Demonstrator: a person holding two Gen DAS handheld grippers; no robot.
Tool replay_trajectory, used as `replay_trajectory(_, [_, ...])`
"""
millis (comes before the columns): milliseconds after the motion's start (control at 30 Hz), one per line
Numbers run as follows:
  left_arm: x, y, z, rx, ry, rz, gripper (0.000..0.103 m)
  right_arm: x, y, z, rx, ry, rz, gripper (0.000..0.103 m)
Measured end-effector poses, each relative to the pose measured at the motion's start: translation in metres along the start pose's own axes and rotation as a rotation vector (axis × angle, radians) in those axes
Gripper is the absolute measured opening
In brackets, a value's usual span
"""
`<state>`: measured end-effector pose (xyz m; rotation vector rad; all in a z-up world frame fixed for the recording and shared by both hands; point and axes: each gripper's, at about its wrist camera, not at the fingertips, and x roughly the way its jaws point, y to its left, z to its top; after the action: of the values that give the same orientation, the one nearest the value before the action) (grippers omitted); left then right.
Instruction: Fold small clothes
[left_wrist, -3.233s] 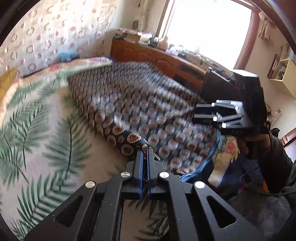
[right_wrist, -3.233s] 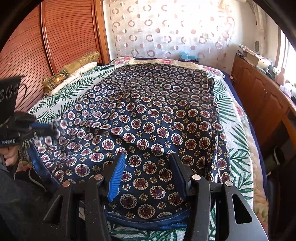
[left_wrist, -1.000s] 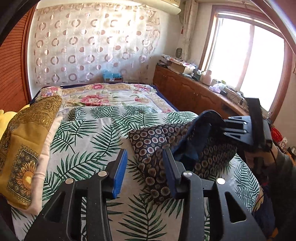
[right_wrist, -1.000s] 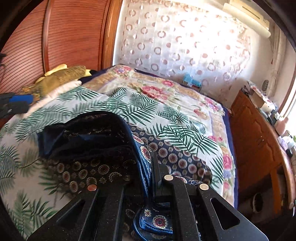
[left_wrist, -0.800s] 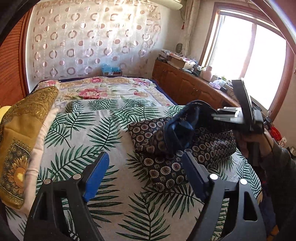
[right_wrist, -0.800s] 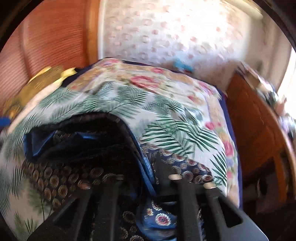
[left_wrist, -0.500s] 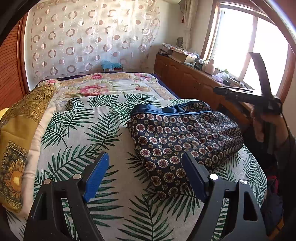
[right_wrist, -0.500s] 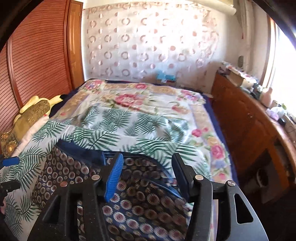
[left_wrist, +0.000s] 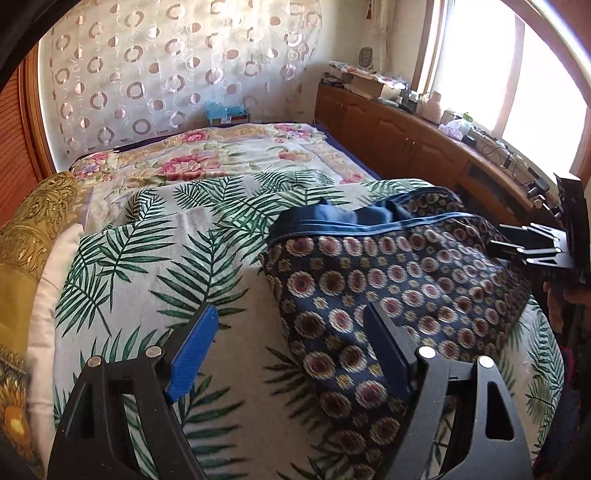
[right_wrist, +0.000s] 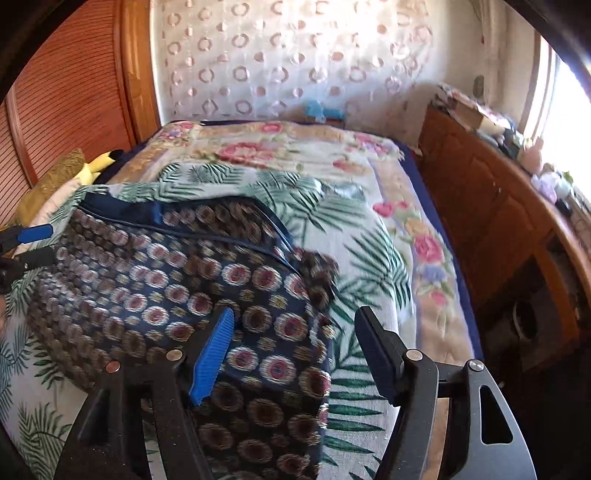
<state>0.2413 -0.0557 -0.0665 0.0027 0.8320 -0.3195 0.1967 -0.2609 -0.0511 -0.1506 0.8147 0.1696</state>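
Observation:
A dark blue garment with round flower medallions (left_wrist: 388, 280) lies folded on the palm-leaf bedspread (left_wrist: 147, 251), its plain blue hem along the far edge. It also shows in the right wrist view (right_wrist: 192, 280). My left gripper (left_wrist: 291, 332) is open and empty, just above the garment's near left edge. My right gripper (right_wrist: 295, 332) is open and empty over the garment's near right corner. The right gripper also shows in the left wrist view (left_wrist: 532, 247) at the garment's right side. The left gripper's fingertips (right_wrist: 33, 236) show at the left edge of the right wrist view.
A gold pillow (left_wrist: 26, 258) lies at the bed's left. A floral quilt (left_wrist: 207, 158) covers the far part of the bed. A wooden cabinet (left_wrist: 424, 147) with clutter runs along the right under the window. A wooden slatted wall (right_wrist: 66, 96) stands behind the pillows.
Both grippers held the garment shut, carried its near part over onto itself, then opened and let go. The garment now lies folded, and both grippers have dropped closer to it.

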Motion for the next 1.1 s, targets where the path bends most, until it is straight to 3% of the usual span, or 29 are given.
replay_trajectory(233, [0.024, 0.013, 0.02, -0.017, 0.022, -0.049, 0.075, 0.019, -0.016, 0.008, 0.052, 0.019, 0.096, 0.07])
replay_trajectory(367, [0.039, 0.018, 0.027, -0.041, 0.055, -0.094, 0.058, 0.023, -0.026, 0.011, 0.061, 0.024, 0.132, 0.071])
replay_trajectory(533, [0.048, 0.015, 0.027, -0.034, 0.066, -0.123, 0.056, 0.027, -0.024, 0.005, 0.016, 0.004, 0.157, 0.07])
replay_trajectory(667, [0.052, 0.016, 0.028, -0.025, 0.062, -0.141, 0.056, 0.034, -0.022, 0.004, -0.03, -0.005, 0.185, 0.054])
replay_trajectory(733, [0.054, 0.014, 0.03, -0.015, 0.061, -0.143, 0.054, 0.034, -0.023, 0.004, -0.042, -0.002, 0.22, 0.033])
replay_trajectory(800, [0.055, 0.013, 0.031, -0.002, 0.067, -0.152, 0.036, 0.035, -0.023, 0.004, -0.059, -0.003, 0.242, 0.021])
replay_trajectory(833, [0.055, 0.012, 0.031, -0.001, 0.074, -0.161, 0.029, 0.034, -0.023, 0.004, -0.068, -0.006, 0.246, 0.019])
replay_trajectory(867, [0.054, 0.011, 0.031, 0.0, 0.081, -0.174, 0.014, 0.034, -0.023, 0.004, -0.074, -0.012, 0.238, 0.017])
replay_trajectory(900, [0.052, 0.01, 0.031, 0.002, 0.083, -0.177, 0.009, 0.033, -0.024, 0.004, -0.073, -0.022, 0.234, 0.015])
replay_trajectory(967, [0.04, 0.007, 0.032, 0.022, 0.068, -0.137, 0.007, 0.026, -0.026, 0.004, -0.057, -0.063, 0.226, 0.013])
replay_trajectory(1100, [-0.011, 0.007, 0.038, 0.03, -0.025, -0.152, 0.007, 0.0, -0.025, 0.014, -0.07, -0.162, 0.243, 0.01])
